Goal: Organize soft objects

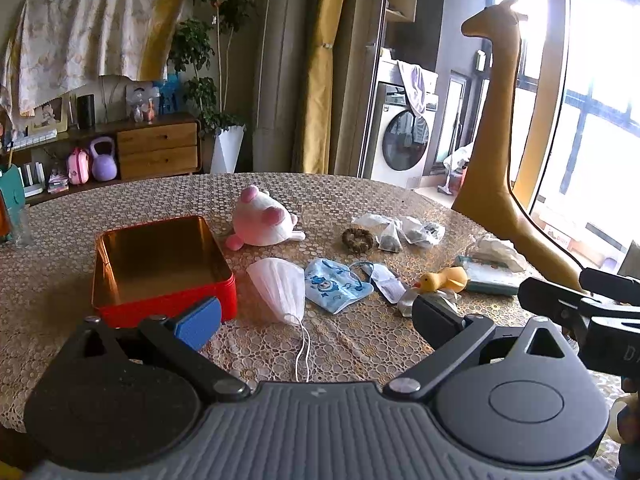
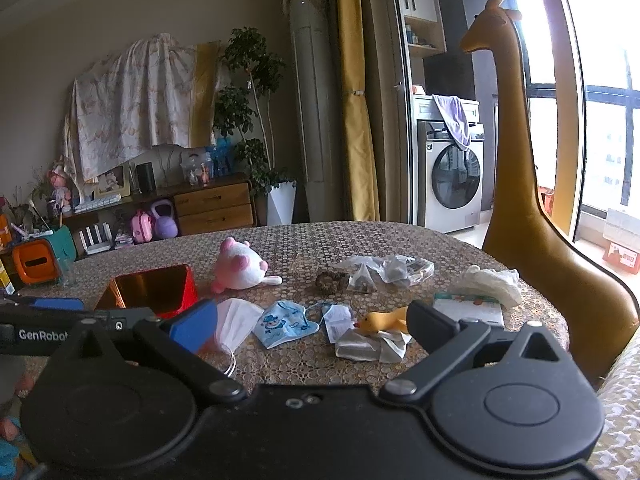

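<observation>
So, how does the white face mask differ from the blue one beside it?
The white face mask is plain; the blue face mask carries a cartoon print. The white one lies nearer the red tin, its loops trailing toward the camera; the blue one lies nearer the yellow duck. Both rest flat on the table, ungripped.

Far beyond the jaws stand a washing machine [image 2: 450, 178], a potted plant [image 1: 218, 80] and a wooden cabinet [image 1: 158, 150]; a tall giraffe figure [image 1: 498, 128] rises to their right.
</observation>
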{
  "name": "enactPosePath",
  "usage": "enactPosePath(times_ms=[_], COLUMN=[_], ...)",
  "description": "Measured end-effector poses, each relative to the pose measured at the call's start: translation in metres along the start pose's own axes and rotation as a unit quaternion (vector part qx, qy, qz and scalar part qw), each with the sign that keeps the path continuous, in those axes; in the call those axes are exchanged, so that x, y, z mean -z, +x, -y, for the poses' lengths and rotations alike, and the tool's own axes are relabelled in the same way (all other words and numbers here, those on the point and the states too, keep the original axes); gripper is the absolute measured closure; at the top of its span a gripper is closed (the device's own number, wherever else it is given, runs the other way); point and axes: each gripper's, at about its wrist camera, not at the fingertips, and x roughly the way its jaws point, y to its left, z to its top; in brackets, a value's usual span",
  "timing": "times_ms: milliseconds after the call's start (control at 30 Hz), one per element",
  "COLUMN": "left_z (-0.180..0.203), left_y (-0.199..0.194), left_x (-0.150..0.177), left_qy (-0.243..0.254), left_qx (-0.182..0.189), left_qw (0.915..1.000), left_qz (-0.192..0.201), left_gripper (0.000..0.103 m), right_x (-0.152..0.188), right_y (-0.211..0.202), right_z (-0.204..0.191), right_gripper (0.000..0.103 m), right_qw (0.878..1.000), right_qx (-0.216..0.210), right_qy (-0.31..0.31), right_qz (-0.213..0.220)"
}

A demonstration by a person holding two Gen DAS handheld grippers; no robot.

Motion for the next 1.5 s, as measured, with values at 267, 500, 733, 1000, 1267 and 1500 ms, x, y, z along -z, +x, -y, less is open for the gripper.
enactPosePath(times_ms=[267,500,733,1000,1267,1500], left_z=[-0.003,-0.002,-0.009,-0.015,-0.022,-0.023], left_y=[0.023,0.062,0.110,0.171,0.231,0.263], left_x=[-0.009,-0.015,-0.022,-0.036,-0.050,-0.056], left_qy=[-0.006,-0.008,-0.024,-0.031,-0.055,-0.048], left_qx=[-0.003,-0.006,-0.012,-0.027,-0.027,-0.039], left_qw=[0.9998,0.9990,0.9962,0.9907,0.9774,0.9708], left_qz=[-0.016,-0.044,-0.083,-0.130,-0.202,-0.232], left_gripper=[0.001,0.001,0.001,0.001,0.002,0.003], right_x=[-0.003,-0.007,-0.008,-0.014,-0.032,-0.039], right_y=[0.020,0.048,0.080,0.122,0.171,0.209], right_z=[0.009,0.019,0.038,0.072,0.105,0.117], right_gripper=[0.002,0.003,0.004,0.007,0.011,0.017], right_qw=[1.000,0.998,0.997,0.994,0.984,0.973], right_qx=[-0.019,-0.032,-0.032,0.003,0.026,0.051], right_qy=[-0.009,-0.023,-0.013,-0.001,0.064,0.095], right_qz=[-0.019,-0.044,-0.076,-0.112,-0.165,-0.205])
